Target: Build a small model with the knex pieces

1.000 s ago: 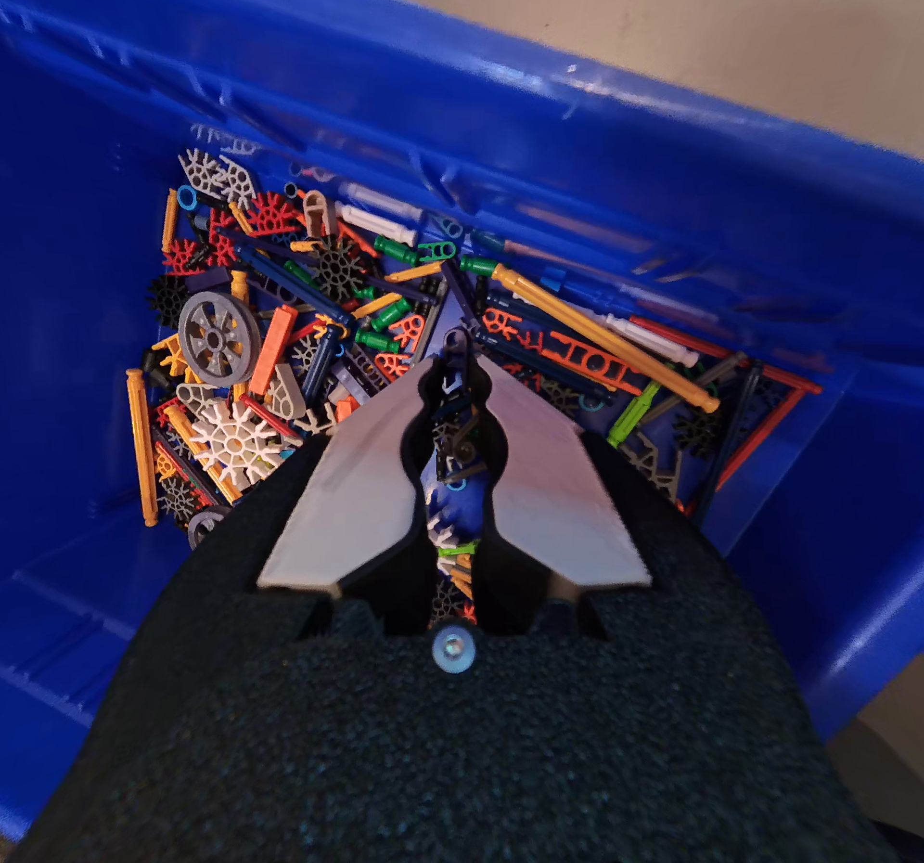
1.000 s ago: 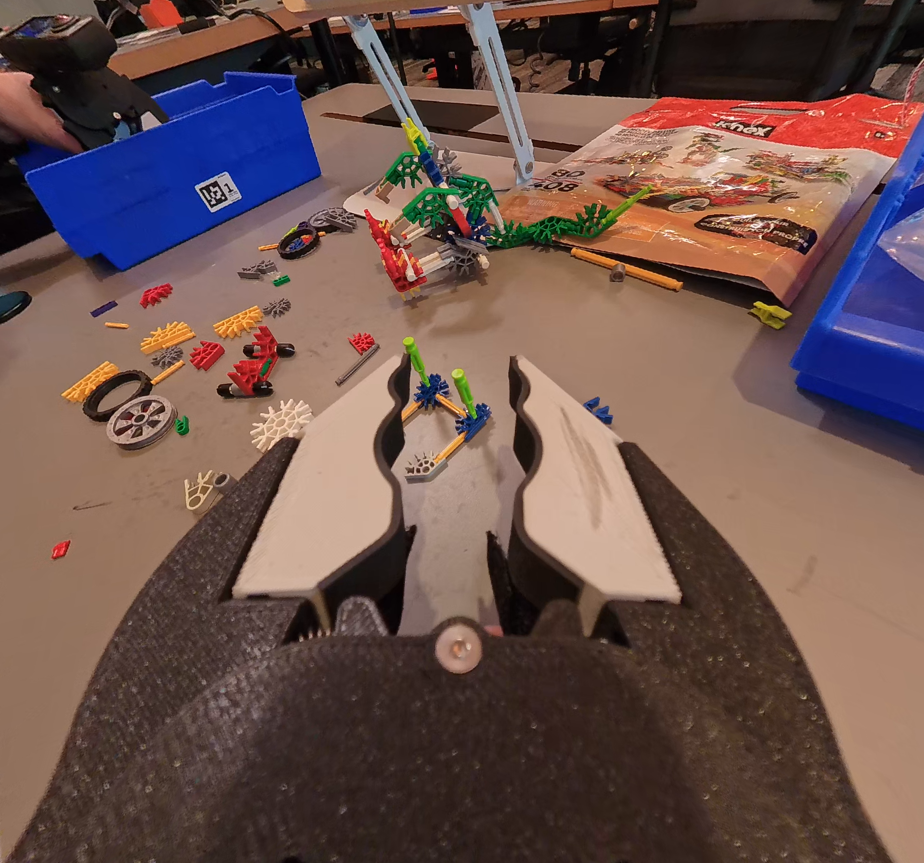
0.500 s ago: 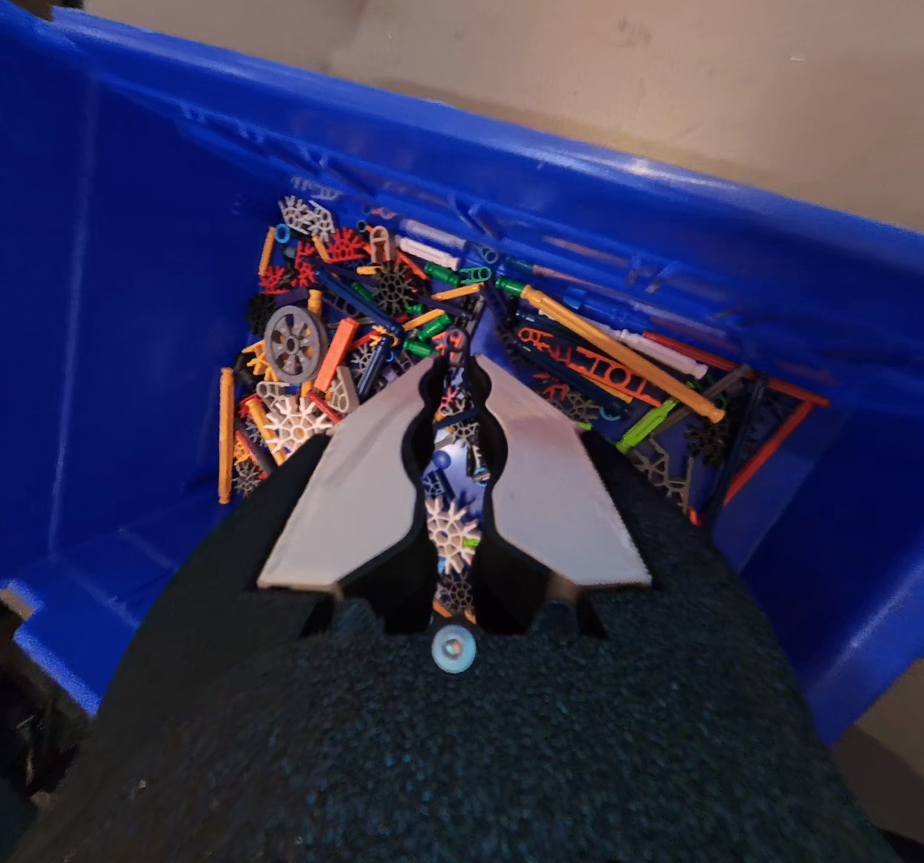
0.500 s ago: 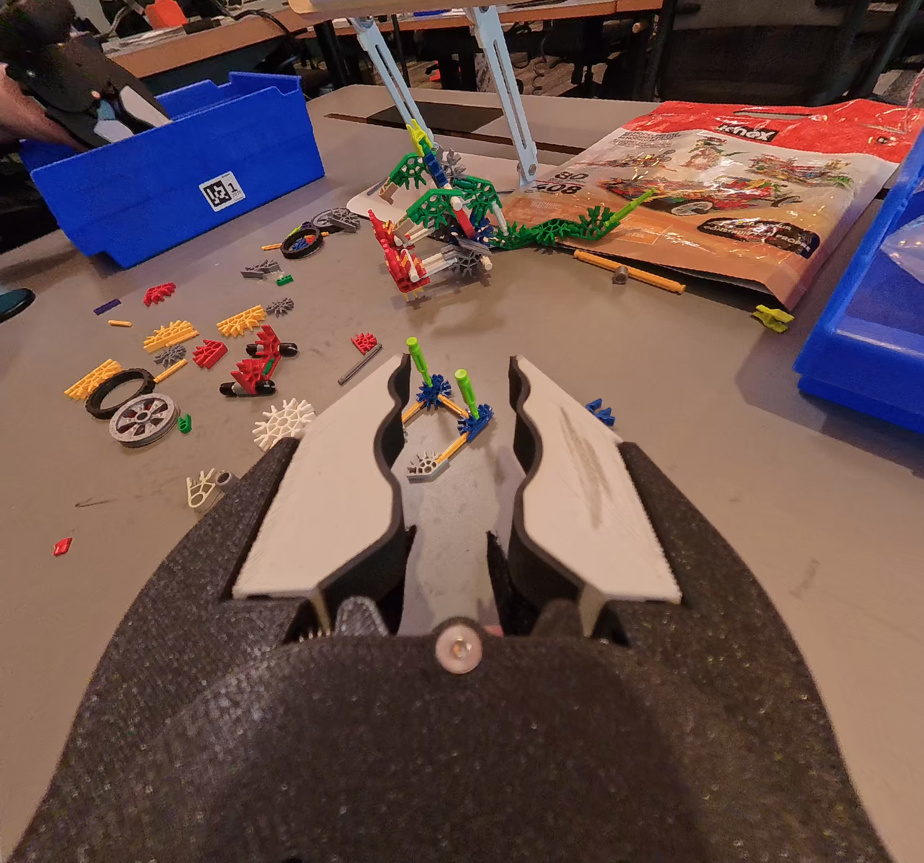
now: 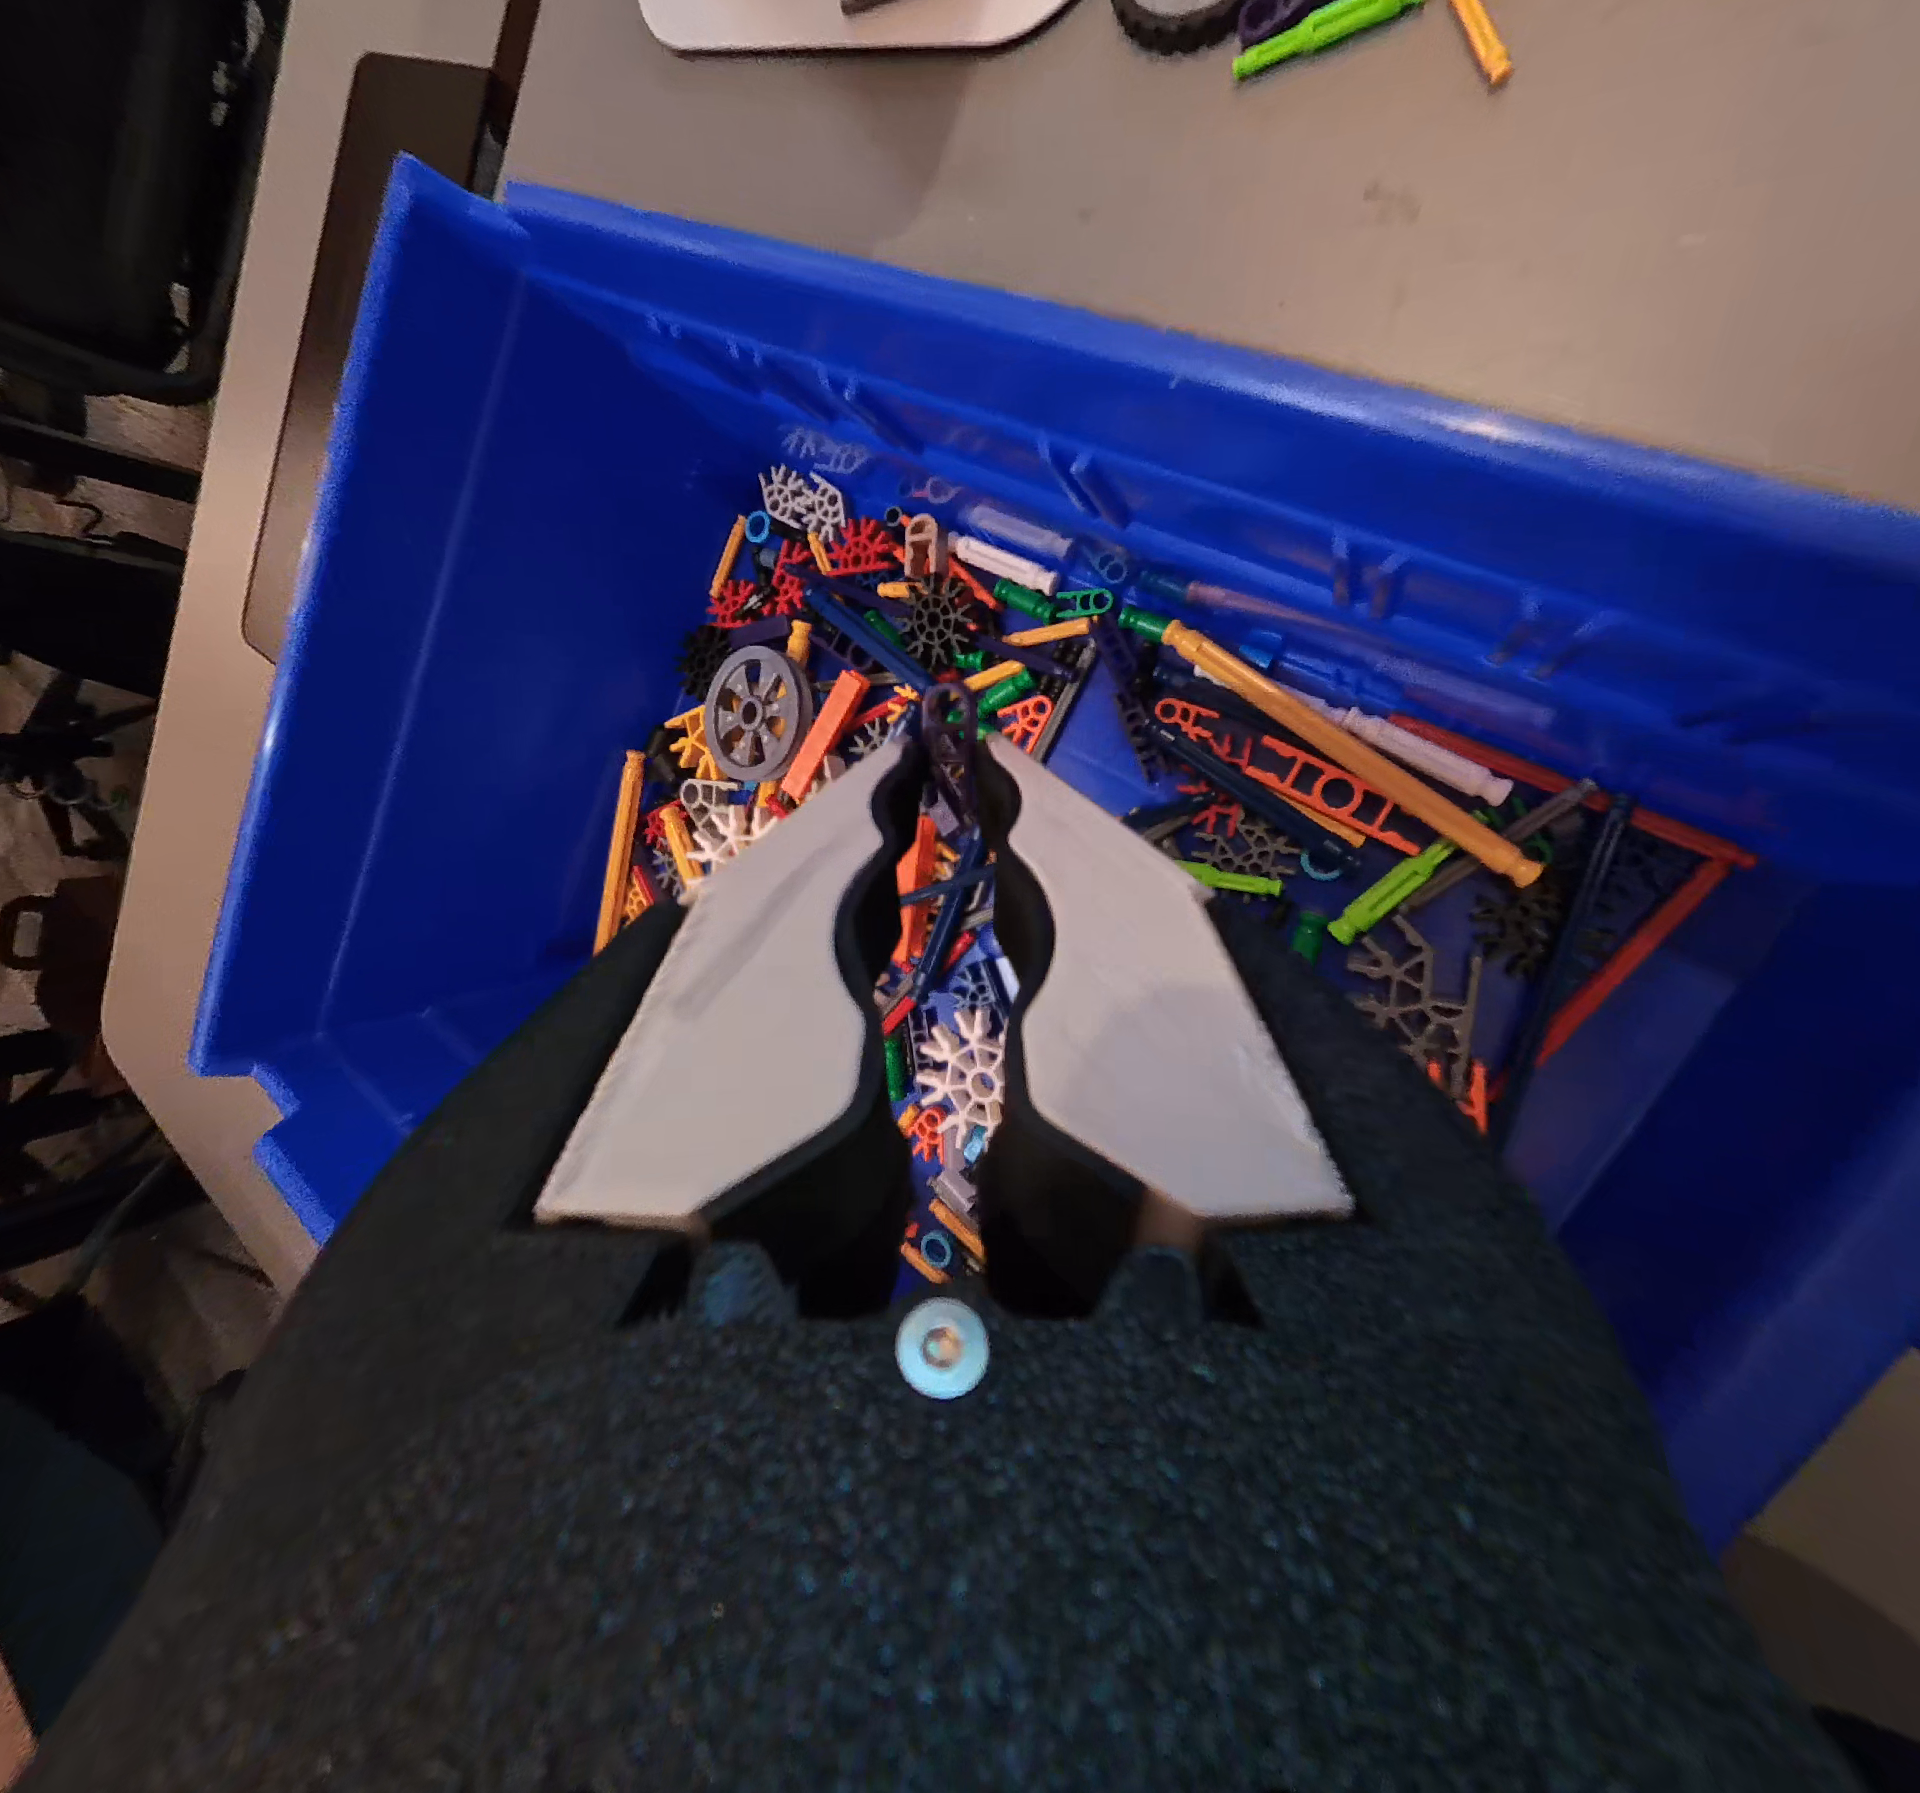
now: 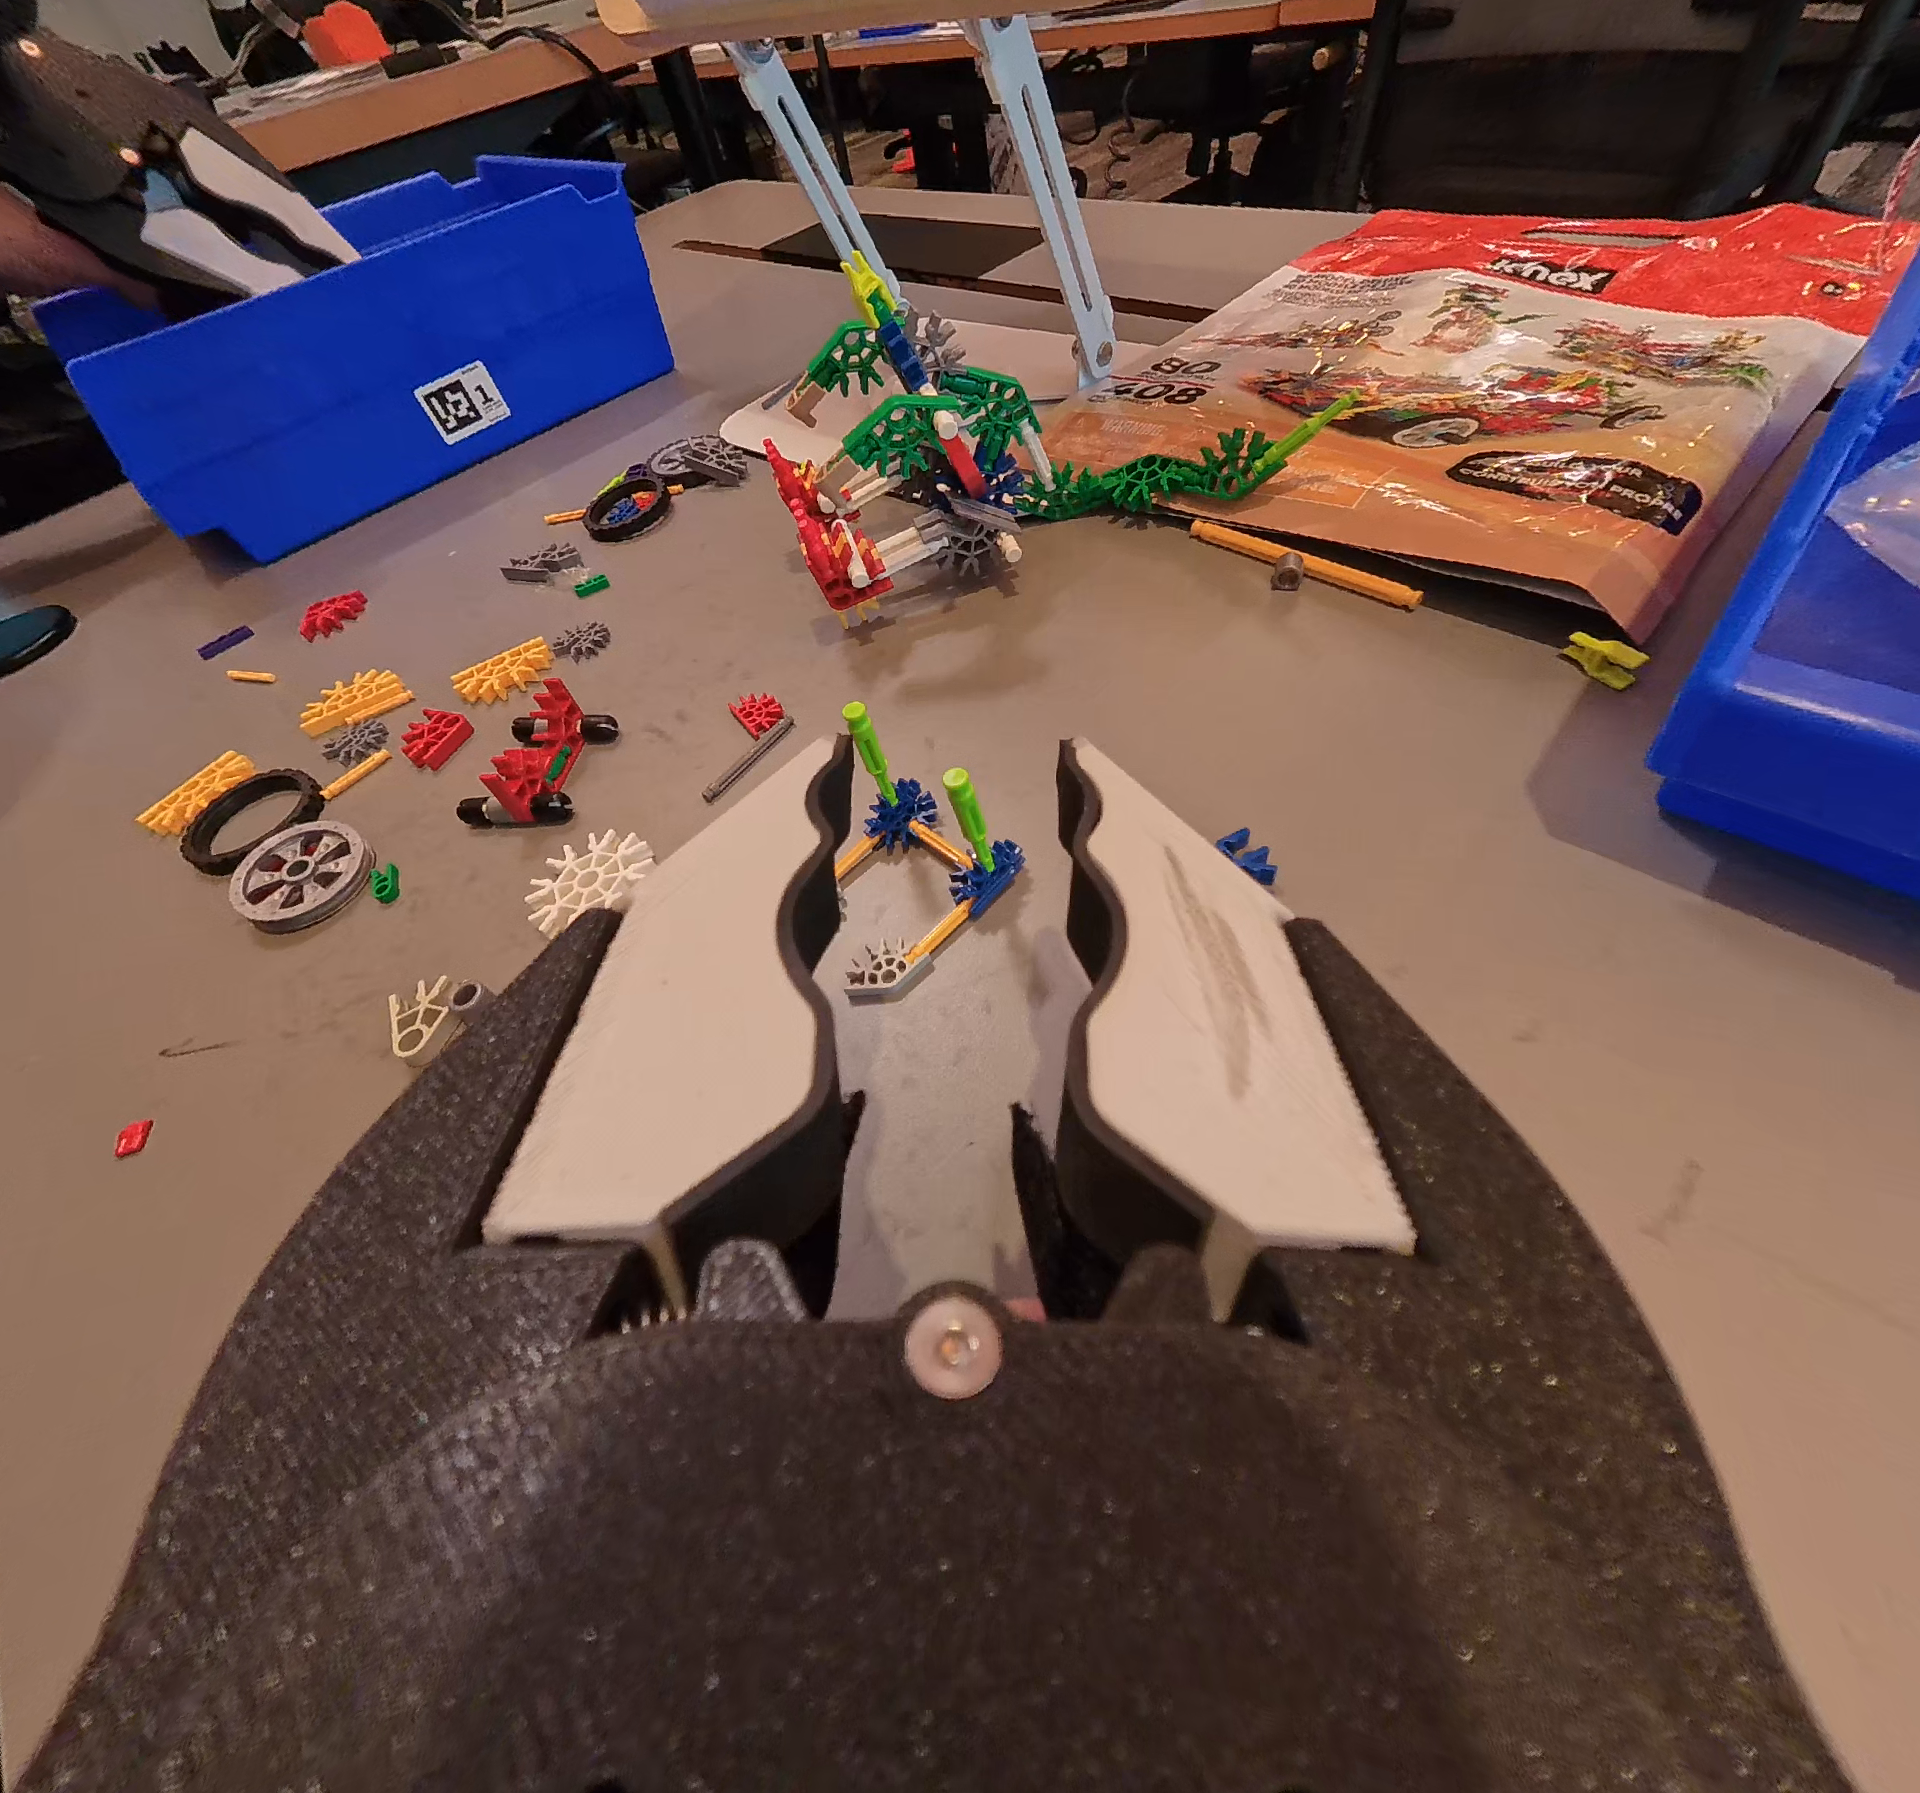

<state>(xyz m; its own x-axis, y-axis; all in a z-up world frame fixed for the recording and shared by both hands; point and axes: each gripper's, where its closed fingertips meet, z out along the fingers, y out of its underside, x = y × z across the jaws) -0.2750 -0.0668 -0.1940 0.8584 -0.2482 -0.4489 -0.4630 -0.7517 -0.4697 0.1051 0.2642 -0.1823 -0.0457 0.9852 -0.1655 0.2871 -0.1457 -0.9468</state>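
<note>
My left gripper (image 5: 951, 756) is shut on a small dark purple connector piece (image 5: 948, 717) and holds it above the blue bin (image 5: 436, 704), which is full of loose colourful rods, connectors and a grey wheel (image 5: 758, 713). The left gripper also shows in the right wrist view (image 6: 239, 216), over the same bin (image 6: 364, 413). My right gripper (image 6: 951, 767) is open just above the grey table. Between its fingers stands a small assembly (image 6: 925, 850) of blue connectors, green and yellow rods and a grey connector. The fingers do not touch it.
Loose pieces lie to the left: a white snowflake connector (image 6: 587, 881), a grey wheel (image 6: 301, 876), a black tyre (image 6: 249, 818), red and yellow connectors. A green and red model (image 6: 914, 476), a printed bag (image 6: 1455, 413), a white stand (image 6: 1049, 185) and another blue bin (image 6: 1808, 704) stand behind and to the right. Left tips to right tips: about 50 cm.
My left gripper has risen out of the bin with the dark piece between its tips; more of the bin and the table beyond shows. The right gripper has stayed still.
</note>
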